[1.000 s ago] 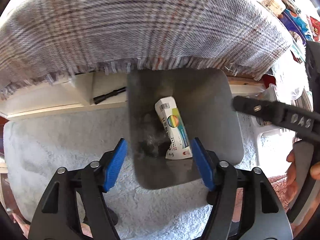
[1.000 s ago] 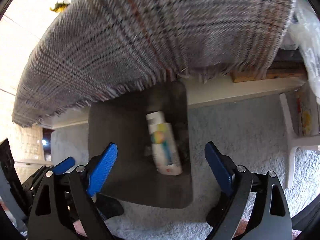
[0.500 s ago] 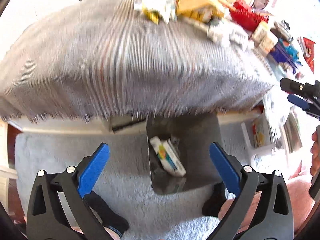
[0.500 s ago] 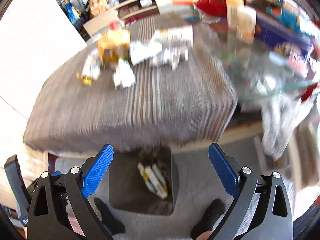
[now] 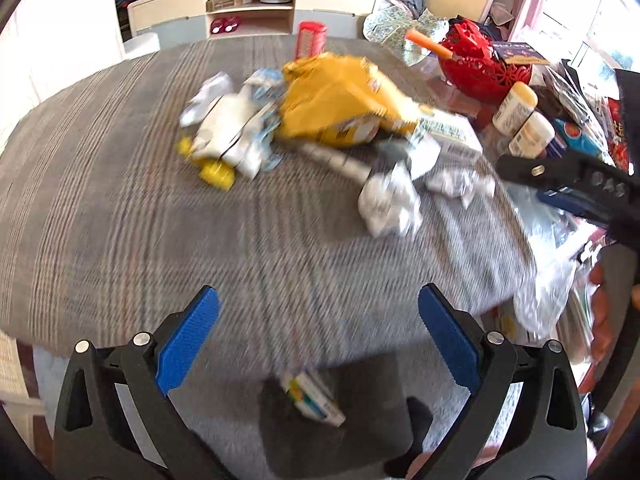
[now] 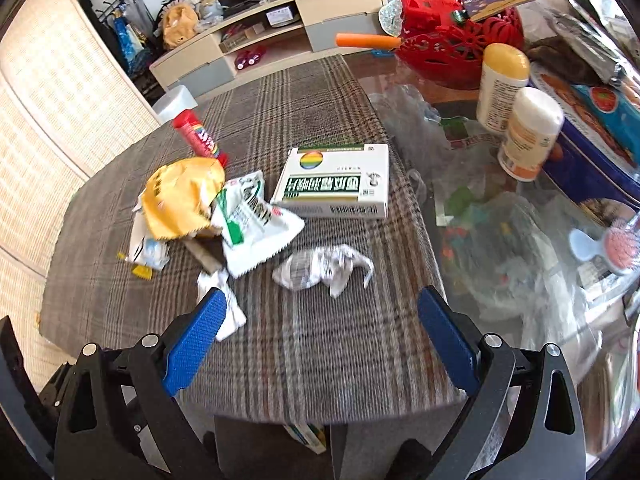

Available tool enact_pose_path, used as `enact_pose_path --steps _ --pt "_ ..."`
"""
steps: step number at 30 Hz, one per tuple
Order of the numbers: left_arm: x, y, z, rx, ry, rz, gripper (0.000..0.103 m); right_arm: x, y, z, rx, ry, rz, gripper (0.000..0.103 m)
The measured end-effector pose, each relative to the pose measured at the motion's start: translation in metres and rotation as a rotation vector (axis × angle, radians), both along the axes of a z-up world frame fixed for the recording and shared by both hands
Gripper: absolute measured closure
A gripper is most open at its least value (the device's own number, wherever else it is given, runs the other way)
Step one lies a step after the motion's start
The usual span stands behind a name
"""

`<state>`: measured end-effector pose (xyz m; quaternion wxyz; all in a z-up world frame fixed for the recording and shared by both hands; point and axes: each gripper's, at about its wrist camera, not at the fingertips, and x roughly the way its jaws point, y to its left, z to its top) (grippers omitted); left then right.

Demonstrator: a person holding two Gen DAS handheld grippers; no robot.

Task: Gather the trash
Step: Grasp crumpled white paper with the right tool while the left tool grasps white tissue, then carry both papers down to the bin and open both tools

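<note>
I've swung both grippers up from the bin (image 5: 340, 432) to the worktop (image 6: 320, 340), left (image 5: 318, 334) and right (image 6: 320, 330) jaws spread, empty. Trash heaped ahead; only my right view resolves the green-white box (image 6: 334, 186).

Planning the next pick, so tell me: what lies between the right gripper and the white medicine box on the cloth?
In the right wrist view, a crumpled paper wad lies between the open right gripper and the medicine box; otherwise only plaid cloth.

Woven plaid tablecloth (image 6: 320, 92), crumpled paper (image 6: 320, 268)
</note>
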<state>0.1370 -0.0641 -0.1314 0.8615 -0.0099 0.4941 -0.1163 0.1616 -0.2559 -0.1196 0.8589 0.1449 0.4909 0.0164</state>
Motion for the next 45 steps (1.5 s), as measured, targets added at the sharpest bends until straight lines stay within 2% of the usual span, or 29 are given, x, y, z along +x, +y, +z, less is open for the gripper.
enact_pose_path --steps 3,7,11,14,16,17,18,19,20,22,24,31,39,45 --pt "0.021 -0.016 0.001 0.0 -0.014 -0.014 0.016 0.017 0.0 -0.008 0.01 0.014 0.013 0.025" --pt "0.043 -0.035 -0.005 0.008 -0.012 -0.041 0.035 0.03 0.001 -0.02 0.017 0.042 0.038 0.038" --pt "0.055 -0.048 -0.015 0.014 0.002 -0.073 0.044 0.035 0.002 -0.026 -0.004 0.048 0.048 0.038" --pt "0.062 -0.053 -0.028 0.004 0.027 -0.09 0.055 0.039 0.001 -0.034 -0.019 0.066 0.05 0.04" --pt "0.062 -0.054 -0.034 -0.009 0.032 -0.096 0.064 0.04 0.001 -0.042 -0.031 0.089 0.053 0.057" --pt "0.061 -0.055 -0.035 -0.018 0.032 -0.1 0.066 0.04 0.001 -0.045 -0.038 0.095 0.056 0.059" --pt "0.061 -0.055 -0.035 -0.021 0.032 -0.103 0.073 0.039 0.0 -0.045 -0.037 0.09 0.057 0.062" --pt "0.06 -0.055 -0.035 -0.022 0.031 -0.107 0.078 0.038 -0.001 -0.044 -0.036 0.091 0.06 0.07" --pt "0.058 -0.056 -0.035 -0.016 0.026 -0.107 0.079 0.036 -0.001 -0.042 -0.033 0.089 0.066 0.076" --pt "0.055 -0.056 -0.035 -0.015 0.025 -0.112 0.085 0.031 0.0 -0.038 -0.048 0.079 0.072 0.08" --pt "0.05 -0.051 -0.034 -0.031 0.025 -0.111 0.09 0.025 0.002 -0.034 -0.064 0.072 0.081 0.081" --pt "0.012 -0.036 -0.023 -0.051 0.011 -0.131 0.095 -0.012 0.008 -0.023 -0.036 0.046 0.08 0.081" --pt "-0.06 -0.003 -0.002 -0.048 -0.033 -0.096 0.096 -0.084 0.046 -0.02 0.01 0.009 0.14 0.081" --pt "-0.114 0.021 -0.003 -0.043 -0.028 -0.071 0.096 -0.131 0.072 -0.023 -0.002 0.002 0.178 0.081"
